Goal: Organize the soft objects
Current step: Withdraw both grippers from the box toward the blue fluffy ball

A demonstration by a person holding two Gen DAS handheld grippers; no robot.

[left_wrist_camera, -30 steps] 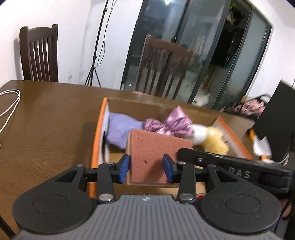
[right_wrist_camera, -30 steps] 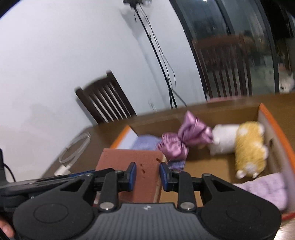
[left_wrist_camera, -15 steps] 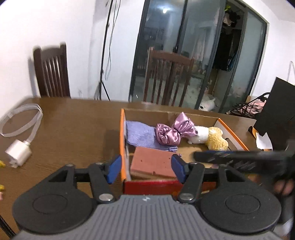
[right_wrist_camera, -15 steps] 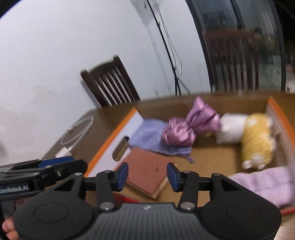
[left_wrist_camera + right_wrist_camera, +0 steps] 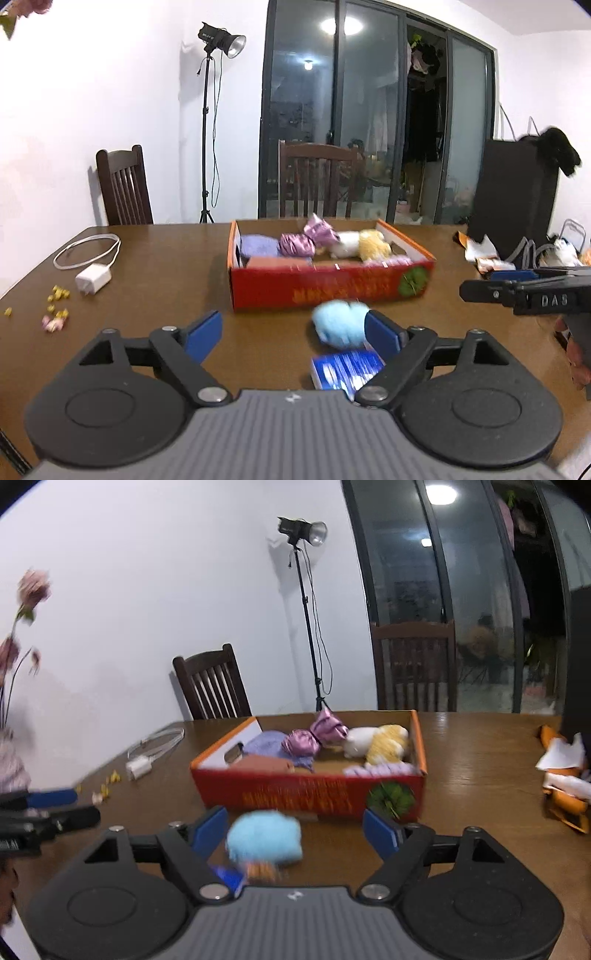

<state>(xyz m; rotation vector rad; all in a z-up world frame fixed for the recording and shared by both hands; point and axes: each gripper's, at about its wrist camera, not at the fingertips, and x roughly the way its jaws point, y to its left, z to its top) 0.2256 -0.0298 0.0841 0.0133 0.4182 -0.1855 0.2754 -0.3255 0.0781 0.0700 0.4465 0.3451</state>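
Observation:
A red cardboard box (image 5: 332, 286) (image 5: 314, 794) sits on the wooden table. It holds a brown sponge (image 5: 277, 263) (image 5: 264, 764), a lilac cloth (image 5: 258, 245), a purple satin bow (image 5: 308, 238) (image 5: 316, 734), a white-and-yellow plush (image 5: 362, 243) (image 5: 376, 744) and a lavender knit piece (image 5: 380, 771). A light blue fluffy ball (image 5: 338, 326) (image 5: 264, 838) lies in front of the box, beside a blue packet (image 5: 345, 371). My left gripper (image 5: 293, 332) is open and empty, the ball next to its right finger. My right gripper (image 5: 295, 829) is open, the ball between its fingers, nearer the left one.
A white charger with cable (image 5: 92, 277) (image 5: 142, 764) and small yellow and pink bits (image 5: 55, 306) lie on the table's left. Orange-and-white wrappers (image 5: 565, 779) lie at the right. Two chairs (image 5: 123, 188) stand behind, with a light stand (image 5: 207, 122) and a black bag (image 5: 517, 206).
Both grippers have pulled back out of the box and opened wide. The brown sponge now lies in the box. The blue ball and blue packet have come into view in front of the box.

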